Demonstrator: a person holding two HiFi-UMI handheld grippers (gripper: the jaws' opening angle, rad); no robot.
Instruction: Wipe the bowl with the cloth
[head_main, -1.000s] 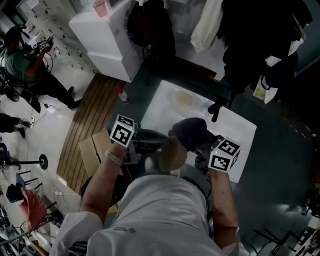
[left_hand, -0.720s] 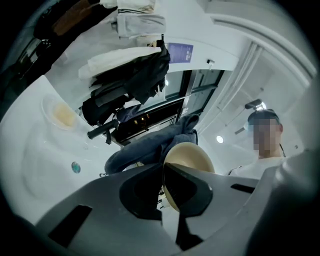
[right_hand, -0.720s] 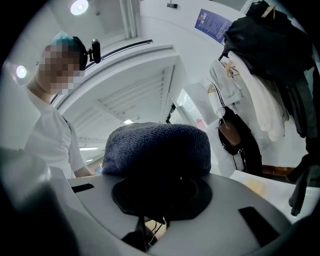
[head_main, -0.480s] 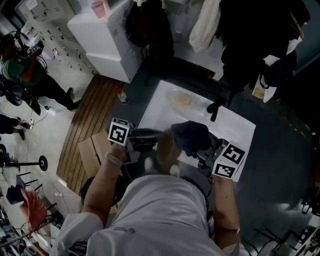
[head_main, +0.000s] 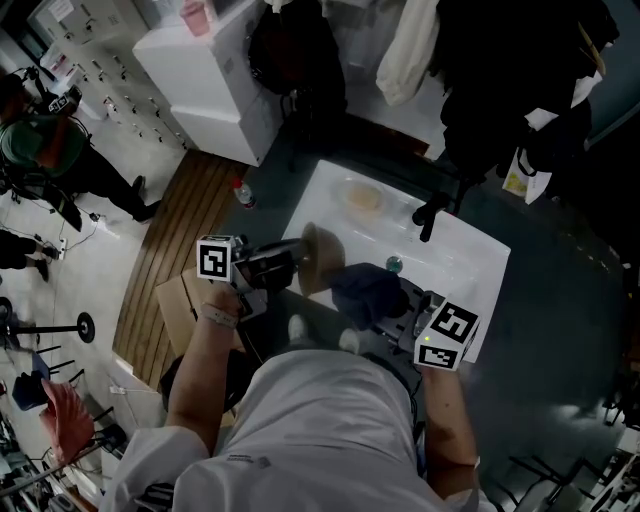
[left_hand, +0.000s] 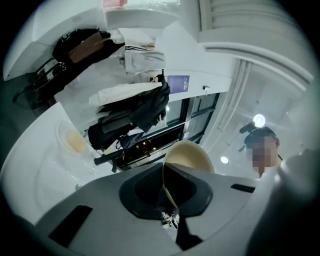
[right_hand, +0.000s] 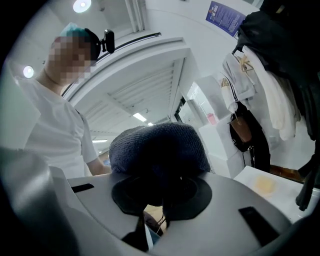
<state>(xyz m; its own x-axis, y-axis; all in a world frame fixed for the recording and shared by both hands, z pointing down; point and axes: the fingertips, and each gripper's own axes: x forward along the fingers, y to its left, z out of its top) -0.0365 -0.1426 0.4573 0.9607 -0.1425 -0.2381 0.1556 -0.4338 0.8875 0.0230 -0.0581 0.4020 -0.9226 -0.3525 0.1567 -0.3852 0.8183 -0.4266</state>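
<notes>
Pulled the bowl (head_main: 318, 258) left, off the cloth (head_main: 366, 293), above the sink (head_main: 470, 260), rim pinched in the left gripper (head_main: 275, 262), cloth clamped in the right gripper (head_main: 400, 315); seemed mid-wipe, likely needed cloth pressed back inside.

I count 2 grippers, left gripper (head_main: 288, 262) & right gripper (head_main: 398, 312); 1 round beige bowl (head_main: 322, 258); 1 dark blue knit cloth (head_main: 365, 290); 1 white sink (head_main: 470, 255); 1 black tap (head_main: 432, 215).
</notes>
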